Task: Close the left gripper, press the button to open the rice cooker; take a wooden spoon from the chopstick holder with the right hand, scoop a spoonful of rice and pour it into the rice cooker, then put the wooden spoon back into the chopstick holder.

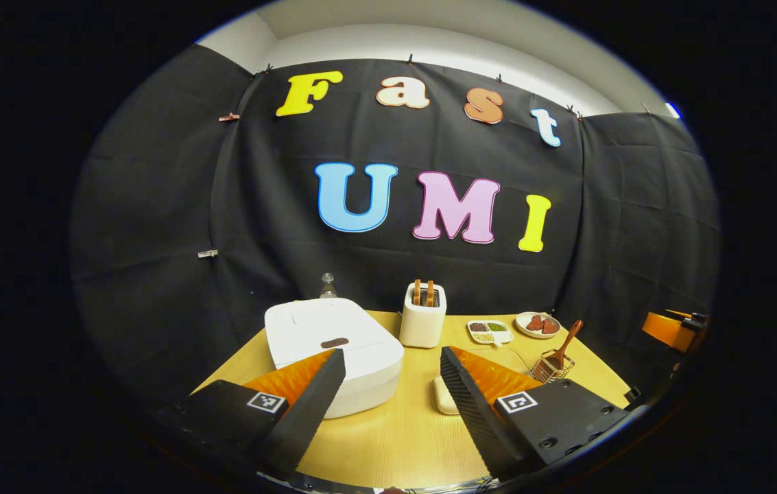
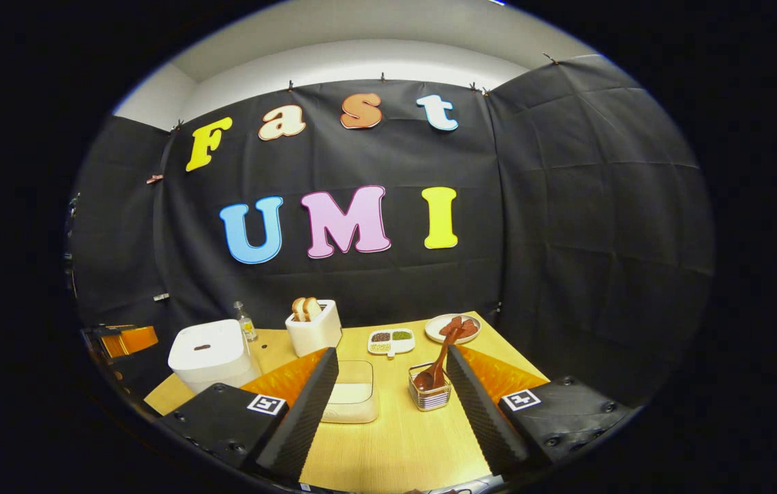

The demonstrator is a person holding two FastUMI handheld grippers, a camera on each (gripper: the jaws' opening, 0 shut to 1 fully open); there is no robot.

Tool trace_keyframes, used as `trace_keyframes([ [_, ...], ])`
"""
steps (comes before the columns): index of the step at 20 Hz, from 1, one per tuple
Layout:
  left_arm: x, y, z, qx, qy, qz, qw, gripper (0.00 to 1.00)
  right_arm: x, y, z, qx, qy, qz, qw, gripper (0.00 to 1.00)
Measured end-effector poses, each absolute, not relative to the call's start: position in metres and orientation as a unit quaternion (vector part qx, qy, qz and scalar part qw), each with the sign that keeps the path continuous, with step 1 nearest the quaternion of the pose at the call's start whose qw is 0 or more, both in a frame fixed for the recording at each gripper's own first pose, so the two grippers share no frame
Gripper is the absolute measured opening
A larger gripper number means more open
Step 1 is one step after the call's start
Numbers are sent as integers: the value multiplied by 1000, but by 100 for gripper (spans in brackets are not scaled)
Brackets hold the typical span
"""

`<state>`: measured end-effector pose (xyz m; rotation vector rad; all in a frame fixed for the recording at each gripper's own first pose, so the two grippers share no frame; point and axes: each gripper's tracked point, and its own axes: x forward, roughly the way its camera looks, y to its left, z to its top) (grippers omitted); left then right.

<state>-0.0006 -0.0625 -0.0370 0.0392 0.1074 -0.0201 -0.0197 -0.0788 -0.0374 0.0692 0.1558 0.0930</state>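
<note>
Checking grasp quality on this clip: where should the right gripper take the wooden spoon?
Grip the wooden spoon high on its bare handle, coming from above. Its bowl sits down inside the wire chopstick holder, while the handle leans up and out toward the plate, clear of the rim.

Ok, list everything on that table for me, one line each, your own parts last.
rice cooker: one, white, lid down, left end of the table
bottle: one, clear, behind the rice cooker
toaster: one, white, two slices of bread in it, at the back
divided dish: one, white, dark and green fillings, right of the toaster
plate: one, white, red pieces on it, back right
chopstick holder: one, wire, middle right
wooden spoon: one, brown, standing tilted in the chopstick holder
container: one, cream, rectangular, middle front
table: one, light wood
left claw: black and orange, open, near the rice cooker
right claw: black and orange, open, empty
</note>
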Motion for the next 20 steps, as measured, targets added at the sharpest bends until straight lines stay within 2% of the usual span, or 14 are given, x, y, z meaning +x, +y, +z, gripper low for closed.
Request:
trace_keyframes([
  [6,19,-84,-36,19,54,-13,998,96,-5,-98,-31,6,73,57,996,99],
  [15,28,-108,-23,17,27,67,997,96,18,-144,-45,16,85,74,993,98],
  [20,22,-125,-43,15,44,99,994,96,7,-142,-71,17,109,108,988,99],
])
